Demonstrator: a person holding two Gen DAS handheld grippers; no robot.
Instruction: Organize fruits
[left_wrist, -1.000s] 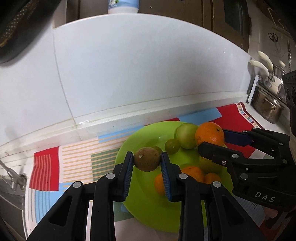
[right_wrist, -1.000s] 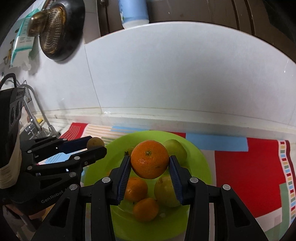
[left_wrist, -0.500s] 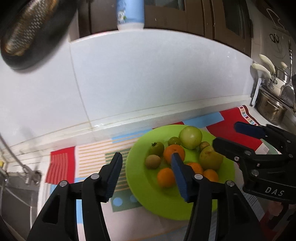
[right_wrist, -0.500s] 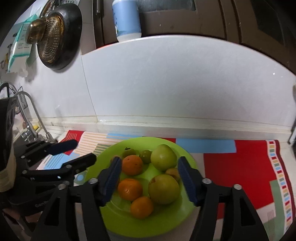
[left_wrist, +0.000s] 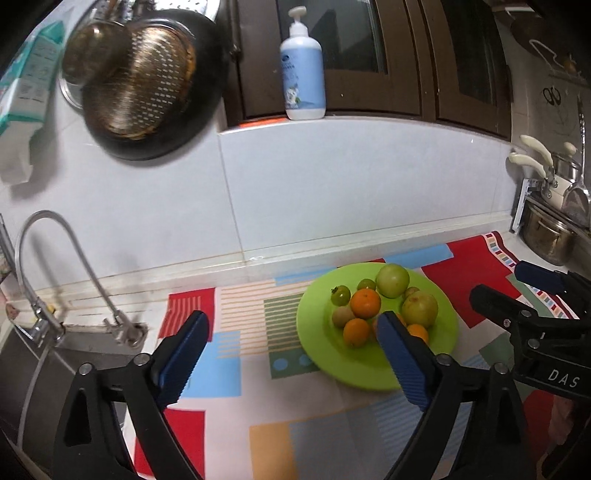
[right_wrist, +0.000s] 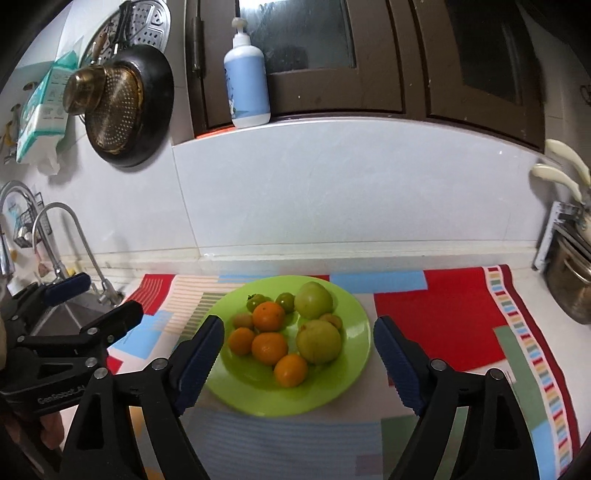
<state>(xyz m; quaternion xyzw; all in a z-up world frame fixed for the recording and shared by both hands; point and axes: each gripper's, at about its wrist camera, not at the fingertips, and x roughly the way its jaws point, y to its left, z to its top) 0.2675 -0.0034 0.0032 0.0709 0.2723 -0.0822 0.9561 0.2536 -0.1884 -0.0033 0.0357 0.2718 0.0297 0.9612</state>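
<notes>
Resting on the green plate (right_wrist: 354, 365) are all the fruits (right_wrist: 269, 347): oranges, two large green ones and several small ones, clustered and touching, the plate itself lying on a patterned cloth (right_wrist: 443, 314) over the desk. The left gripper (left_wrist: 291, 332) has its jaws spread wide and empty, short of the plate. The right gripper (right_wrist: 299, 332) likewise holds nothing, jaws spread either side of the plate's near edge

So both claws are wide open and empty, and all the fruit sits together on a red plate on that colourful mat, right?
Not quite: the plate is bright green, not red, as the right wrist view shows. The rest holds: the left gripper and right gripper are open and empty, and the fruit sits together on the plate on the colourful mat.
</notes>
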